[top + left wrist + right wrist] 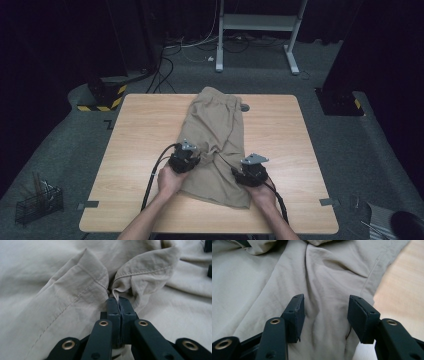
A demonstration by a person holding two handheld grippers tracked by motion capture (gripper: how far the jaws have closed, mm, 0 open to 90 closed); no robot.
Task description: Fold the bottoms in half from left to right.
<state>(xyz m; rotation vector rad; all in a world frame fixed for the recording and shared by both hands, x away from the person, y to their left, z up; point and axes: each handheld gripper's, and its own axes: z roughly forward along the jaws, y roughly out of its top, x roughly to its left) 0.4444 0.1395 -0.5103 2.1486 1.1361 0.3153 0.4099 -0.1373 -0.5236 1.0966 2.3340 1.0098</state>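
Note:
A pair of beige shorts (215, 130) lies along the middle of the wooden table (135, 150), waistband at the far end. My left gripper (186, 159) sits on the shorts' near left part, shut on a stitched hem fold (117, 287) that bunches up between its pads. My right gripper (251, 172) rests over the near right leg, jaws open with flat cloth (324, 315) between the fingers and nothing pinched. The shorts' right hem (374, 277) runs beside the bare wood.
The table's near edge is just behind my hands. A wire basket (37, 202) stands on the floor at the left. Cables and a white frame (257, 25) lie beyond the far edge. Bare wood flanks the shorts on both sides.

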